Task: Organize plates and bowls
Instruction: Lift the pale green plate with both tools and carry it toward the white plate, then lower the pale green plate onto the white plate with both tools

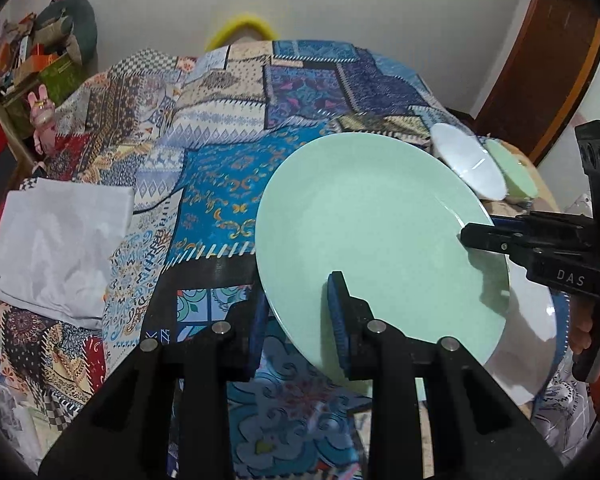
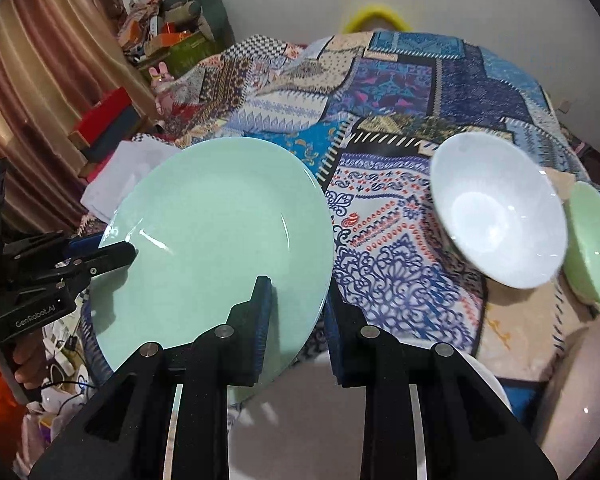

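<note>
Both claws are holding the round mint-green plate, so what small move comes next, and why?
Probably carry the round mint-green plate level, then lower it onto the white plate below. The left claw and right claw each pinch a rim, with the plate lifted and tilted above the patchwork cloth.

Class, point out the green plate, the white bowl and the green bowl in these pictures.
green plate [image 2: 220, 232], right wrist view, on its flat centre.
white bowl [image 2: 496, 216], right wrist view, on its inner wall.
green bowl [image 2: 596, 248], right wrist view, on its inside.

hidden: white plate [image 1: 532, 332] mostly under green plate [image 1: 380, 240] | blurred: white bowl [image 2: 496, 216]
</note>
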`<state>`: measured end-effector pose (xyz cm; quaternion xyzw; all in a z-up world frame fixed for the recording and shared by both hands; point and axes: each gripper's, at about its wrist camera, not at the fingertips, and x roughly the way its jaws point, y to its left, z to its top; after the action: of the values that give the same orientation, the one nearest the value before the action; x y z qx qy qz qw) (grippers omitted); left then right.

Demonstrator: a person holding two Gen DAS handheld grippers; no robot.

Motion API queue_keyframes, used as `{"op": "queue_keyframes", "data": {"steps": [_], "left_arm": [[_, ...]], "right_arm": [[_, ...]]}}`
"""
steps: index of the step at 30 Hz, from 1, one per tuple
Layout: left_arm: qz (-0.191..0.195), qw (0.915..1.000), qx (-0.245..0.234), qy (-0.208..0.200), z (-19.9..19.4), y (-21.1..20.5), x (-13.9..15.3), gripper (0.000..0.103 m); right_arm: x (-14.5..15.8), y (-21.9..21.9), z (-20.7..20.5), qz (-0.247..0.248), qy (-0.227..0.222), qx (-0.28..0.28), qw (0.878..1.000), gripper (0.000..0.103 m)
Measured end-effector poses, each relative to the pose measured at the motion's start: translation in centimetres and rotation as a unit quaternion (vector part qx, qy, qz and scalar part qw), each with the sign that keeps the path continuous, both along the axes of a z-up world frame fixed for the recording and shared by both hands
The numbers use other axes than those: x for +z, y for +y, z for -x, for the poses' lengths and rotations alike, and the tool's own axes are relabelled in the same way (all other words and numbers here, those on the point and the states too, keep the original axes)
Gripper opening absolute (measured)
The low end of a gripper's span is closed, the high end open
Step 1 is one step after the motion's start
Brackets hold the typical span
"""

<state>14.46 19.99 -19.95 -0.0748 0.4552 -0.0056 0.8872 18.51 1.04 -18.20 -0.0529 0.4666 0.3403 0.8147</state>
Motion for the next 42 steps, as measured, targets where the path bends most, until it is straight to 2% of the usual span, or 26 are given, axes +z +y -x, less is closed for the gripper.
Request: {"op": "queue_keyframes", "data": {"steps": [10, 21, 31, 36, 42], "left_arm": [[-0.005, 0.9994, -0.021, -0.028, 2.9, -3.6, 3.4, 0.029], [-0.004, 0.9987, -0.039, -0.032, 4.6, -7.8, 4.6, 0.029], [0.003, 0.9982, -0.057, -0.015, 4.5, -11.2, 3.5, 0.029], [0.002, 0.9977, -0.068, -0.002, 3.9, -12.9, 2.4, 0.029], [0.019, 0.9967, -0.076, 0.023, 3.2, -14.1, 0.4, 0.029]], "right_arm": [[2.3, -3.6, 2.6, -0.016, -0.015, -0.017, 1.000, 0.023], [2.9, -7.7, 4.6, -0.029, -0.016, -0.039, 0.999, 0.023], [1.8, -10.9, 5.4, -0.030, -0.004, -0.061, 0.998, 0.023], [0.7, -12.4, 5.6, -0.031, 0.008, -0.075, 0.997, 0.023], [-0.7, -13.7, 5.8, -0.027, 0.016, -0.082, 0.996, 0.023]]}}
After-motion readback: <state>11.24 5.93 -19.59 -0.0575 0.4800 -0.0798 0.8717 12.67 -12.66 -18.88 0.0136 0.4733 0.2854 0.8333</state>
